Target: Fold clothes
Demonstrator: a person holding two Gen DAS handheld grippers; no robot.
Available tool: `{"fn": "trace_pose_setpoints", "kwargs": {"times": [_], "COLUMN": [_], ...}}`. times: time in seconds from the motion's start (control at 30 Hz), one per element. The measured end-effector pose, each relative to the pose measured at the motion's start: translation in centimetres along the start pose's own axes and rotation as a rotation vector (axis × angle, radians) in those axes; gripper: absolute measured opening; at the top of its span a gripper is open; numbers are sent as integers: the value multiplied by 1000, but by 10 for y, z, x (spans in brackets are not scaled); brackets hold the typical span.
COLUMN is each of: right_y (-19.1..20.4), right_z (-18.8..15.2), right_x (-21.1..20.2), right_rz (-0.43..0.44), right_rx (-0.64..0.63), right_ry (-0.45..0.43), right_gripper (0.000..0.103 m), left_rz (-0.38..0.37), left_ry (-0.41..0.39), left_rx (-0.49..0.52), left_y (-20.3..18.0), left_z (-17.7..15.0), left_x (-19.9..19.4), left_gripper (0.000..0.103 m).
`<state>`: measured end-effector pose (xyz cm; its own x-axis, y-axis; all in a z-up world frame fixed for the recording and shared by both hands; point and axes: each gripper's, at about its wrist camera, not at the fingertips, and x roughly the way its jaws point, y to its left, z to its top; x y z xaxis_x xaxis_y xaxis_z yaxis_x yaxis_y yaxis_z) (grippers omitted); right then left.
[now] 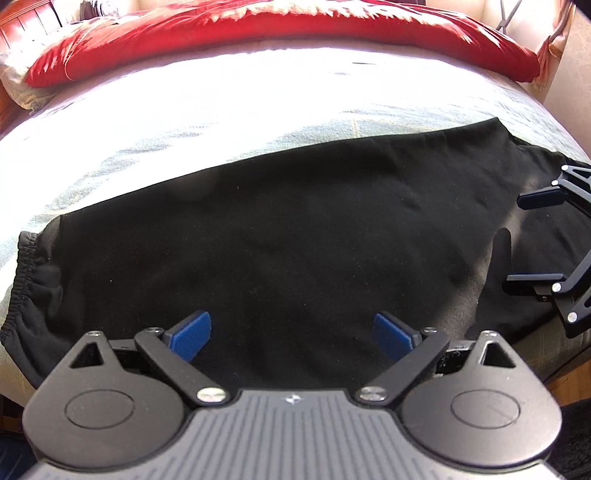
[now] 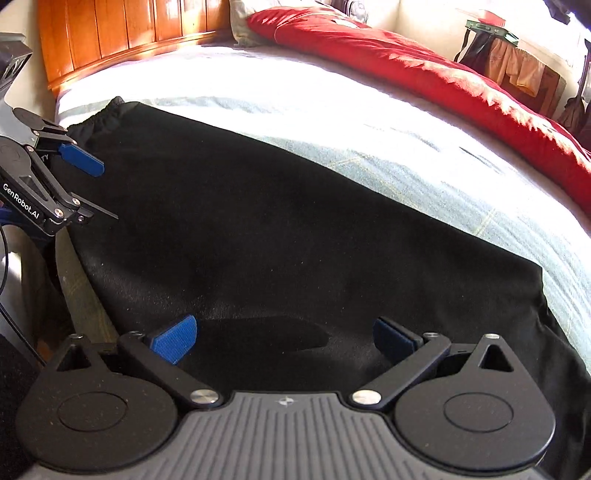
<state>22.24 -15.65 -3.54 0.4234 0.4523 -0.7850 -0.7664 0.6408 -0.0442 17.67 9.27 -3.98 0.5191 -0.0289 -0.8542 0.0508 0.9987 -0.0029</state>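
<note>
1. Since both claws hang wide and hold nothing, the step in hand looks like picking up the near edge of the garment (image 1: 295,229) for a fold; no grasp is made yet.
2. Nearest the left claw (image 1: 291,334) is the near hem, lying along the near edge of the bed (image 1: 221,122). The blue pads (image 1: 194,334) stand well apart above black cloth. I judge it should drop straight down and pinch both layers at the hem, not just the top one.
3. Over the other end of the near edge, the right claw (image 2: 284,338) is just as wide, with a shallow ripple in the cloth between its pads. Taking that ripple in would give it a firm bite.
4. Both should close at about the same depth in from the hem, so that the fold line runs straight.
5. Further in, the garment lies dark, flat and mostly smooth across the near half of the bed, its gathered elastic band (image 1: 22,280) at the left end. Lifting low and carrying the edge toward the far edge of the garment should keep that smoothness.
6. Beyond it the pale sheet is bare and sunlit, so there is room to lay the fold.
7. Along the far edge lies a red quilt (image 1: 258,33), well apart from the garment; it should not get in the way.
</note>
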Motion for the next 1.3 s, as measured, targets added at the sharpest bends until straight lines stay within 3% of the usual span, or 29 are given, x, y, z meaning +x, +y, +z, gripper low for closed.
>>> {"fn": "trace_pose_setpoints", "kwargs": {"times": [0.13,0.4,0.57,0.73,0.97,1.1,1.2,1.3], "right_y": [-2,-14,-14,-16,-15,-15,-14,-12], "right_z": [0,-7,-5,-3,5,10,13,16], "right_x": [14,27,28,28,31,33,34,34], "right_rz": [-1,38,35,40,37,34,32,28], "right_rx": [32,115,106,91,62,51,46,44], "right_ry": [53,101,117,138,187,216,232,250], "right_gripper": [103,103,103,103,103,103,103,103], "left_rz": [-15,-86,-107,-89,1,45,70,56], "left_ry": [24,-39,-86,-133,-285,-307,-272,-289], "left_rx": [-103,-213,-208,-261,-361,-426,-510,-526], "left_y": [19,41,44,53,105,129,148,151], "left_z": [-9,-28,-35,-28,-12,-14,-25,-31], "left_x": [13,6,4,-9,-22,-12,3,0], "left_gripper": [95,102,102,102,102,102,102,102]}}
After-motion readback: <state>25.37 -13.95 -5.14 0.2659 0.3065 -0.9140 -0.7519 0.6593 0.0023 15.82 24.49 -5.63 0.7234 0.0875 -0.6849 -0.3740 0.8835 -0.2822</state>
